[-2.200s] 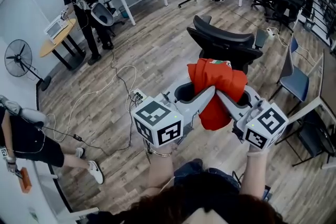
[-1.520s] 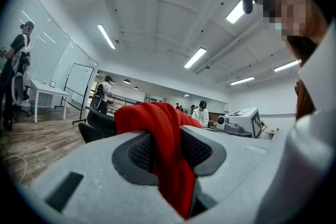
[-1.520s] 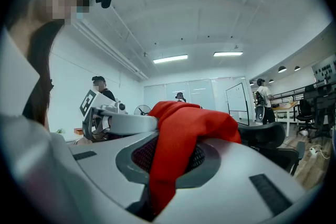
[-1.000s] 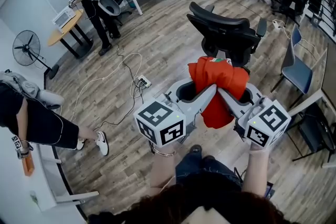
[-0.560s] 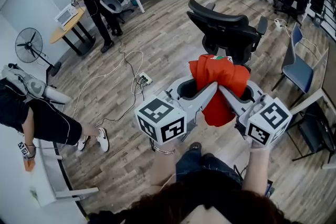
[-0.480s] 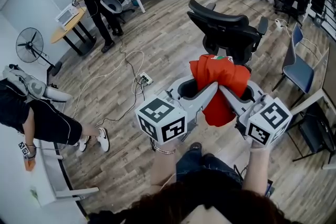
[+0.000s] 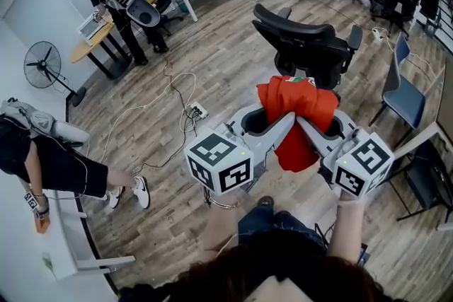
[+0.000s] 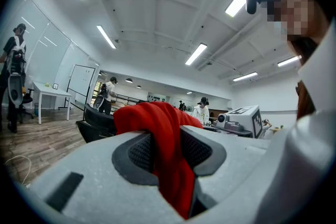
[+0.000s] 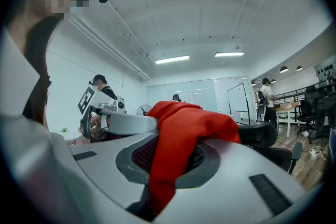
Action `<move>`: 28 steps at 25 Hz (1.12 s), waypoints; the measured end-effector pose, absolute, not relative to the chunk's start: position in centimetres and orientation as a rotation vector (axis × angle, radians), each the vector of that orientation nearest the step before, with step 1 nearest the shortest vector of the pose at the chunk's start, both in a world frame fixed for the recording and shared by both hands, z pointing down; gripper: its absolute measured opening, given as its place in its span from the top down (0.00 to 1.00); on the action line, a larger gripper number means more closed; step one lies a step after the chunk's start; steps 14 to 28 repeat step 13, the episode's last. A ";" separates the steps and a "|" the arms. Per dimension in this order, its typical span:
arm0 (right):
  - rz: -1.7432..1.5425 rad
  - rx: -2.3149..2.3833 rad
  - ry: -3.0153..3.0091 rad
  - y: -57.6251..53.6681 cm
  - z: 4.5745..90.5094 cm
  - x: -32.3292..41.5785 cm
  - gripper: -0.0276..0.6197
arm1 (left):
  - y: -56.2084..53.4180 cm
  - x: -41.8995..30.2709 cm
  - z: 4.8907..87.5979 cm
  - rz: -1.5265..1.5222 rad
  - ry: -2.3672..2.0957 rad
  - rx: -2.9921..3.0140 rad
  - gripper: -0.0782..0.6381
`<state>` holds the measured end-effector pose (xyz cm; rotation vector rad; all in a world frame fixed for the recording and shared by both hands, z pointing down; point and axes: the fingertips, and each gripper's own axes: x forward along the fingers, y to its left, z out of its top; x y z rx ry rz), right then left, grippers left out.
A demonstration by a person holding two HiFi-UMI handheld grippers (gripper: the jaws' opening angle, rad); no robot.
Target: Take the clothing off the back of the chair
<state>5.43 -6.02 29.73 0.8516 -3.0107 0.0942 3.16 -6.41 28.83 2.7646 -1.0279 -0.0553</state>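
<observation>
Left tool (image 7: 282, 125), right tool (image 7: 306, 127) both clamped on bunched red clothing (image 7: 297, 101); black chair (image 7: 306, 44) behind.

Soft matt red cloth garment (image 7: 296, 104); my left gripper (image 8: 167, 157) is matt grey plastic, pads (image 8: 140, 152) dark and textured; wood-plank floor (image 7: 212, 67) smooth.

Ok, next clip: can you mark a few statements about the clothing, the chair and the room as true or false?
1. The left gripper and the right gripper are both shut on the red garment. True.
2. The garment hangs over the back of the black chair. False: the chair back is bare, and the garment is held up in front of it.
3. A fan stands on the floor. True.
4. Nobody else is in the room. False: a person stands by a round table.
</observation>
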 end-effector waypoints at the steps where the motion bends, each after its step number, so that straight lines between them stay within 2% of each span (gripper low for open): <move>1: 0.094 0.853 -3.012 -6.1 29.7 5.4 0.87 | -6.5 3.2 28.8 -0.054 -1.028 2.765 0.71; 28: 0.097 0.854 -3.024 -7.3 29.5 5.4 0.87 | -7.6 3.2 28.6 -0.034 -1.023 2.772 0.71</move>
